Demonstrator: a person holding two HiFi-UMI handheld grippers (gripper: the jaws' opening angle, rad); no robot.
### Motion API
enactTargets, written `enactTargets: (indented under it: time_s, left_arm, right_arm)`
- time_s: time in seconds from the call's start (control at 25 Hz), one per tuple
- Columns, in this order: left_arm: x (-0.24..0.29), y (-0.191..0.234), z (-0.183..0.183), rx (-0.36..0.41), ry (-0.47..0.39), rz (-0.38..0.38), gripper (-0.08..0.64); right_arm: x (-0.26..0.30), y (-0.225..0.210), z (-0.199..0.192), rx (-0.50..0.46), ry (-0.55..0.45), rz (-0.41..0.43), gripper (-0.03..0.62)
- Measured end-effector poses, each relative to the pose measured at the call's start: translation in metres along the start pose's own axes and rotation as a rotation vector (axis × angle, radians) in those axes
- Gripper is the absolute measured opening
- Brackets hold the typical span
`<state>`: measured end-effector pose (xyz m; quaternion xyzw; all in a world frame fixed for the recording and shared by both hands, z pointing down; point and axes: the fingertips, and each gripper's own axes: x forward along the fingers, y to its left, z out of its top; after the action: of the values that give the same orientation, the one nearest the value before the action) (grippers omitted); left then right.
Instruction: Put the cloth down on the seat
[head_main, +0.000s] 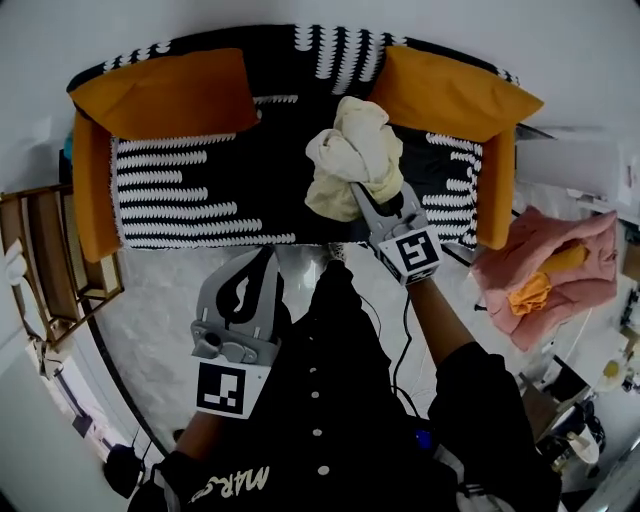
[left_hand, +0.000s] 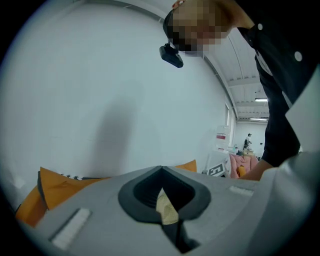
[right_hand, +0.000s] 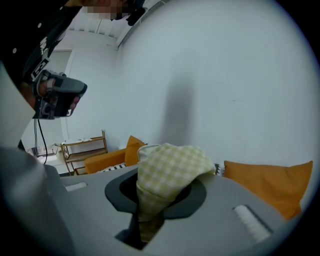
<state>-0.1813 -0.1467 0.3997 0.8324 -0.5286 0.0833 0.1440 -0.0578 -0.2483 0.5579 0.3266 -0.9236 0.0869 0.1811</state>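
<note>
A bunched cream and pale-yellow checked cloth (head_main: 350, 155) hangs over the right part of the sofa seat (head_main: 200, 190), which has a black and white striped cover. My right gripper (head_main: 358, 195) is shut on the cloth's lower end. In the right gripper view the cloth (right_hand: 170, 167) bulges out of the right gripper (right_hand: 157, 181) and hides the jaw tips. My left gripper (head_main: 266, 252) is held low near the person's body, short of the sofa's front edge, jaws together. In its own view the left gripper (left_hand: 161, 175) points at a bare white wall.
Orange cushions (head_main: 165, 95) (head_main: 450, 95) lean in the sofa's back corners, with orange arms at both ends. A pile of pink and orange cloths (head_main: 545, 270) lies to the right. A wooden shelf (head_main: 40, 260) stands left. A cable (head_main: 405, 330) hangs from the right gripper.
</note>
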Motion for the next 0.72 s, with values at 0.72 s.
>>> enactTargets:
  time_s: [0.72]
  left_arm:
    - [0.010,0.021,-0.026,-0.050,0.050,0.021,0.000]
  right_arm:
    - [0.124,0.025,-0.115,-0.057,0.299,0.054,0.095]
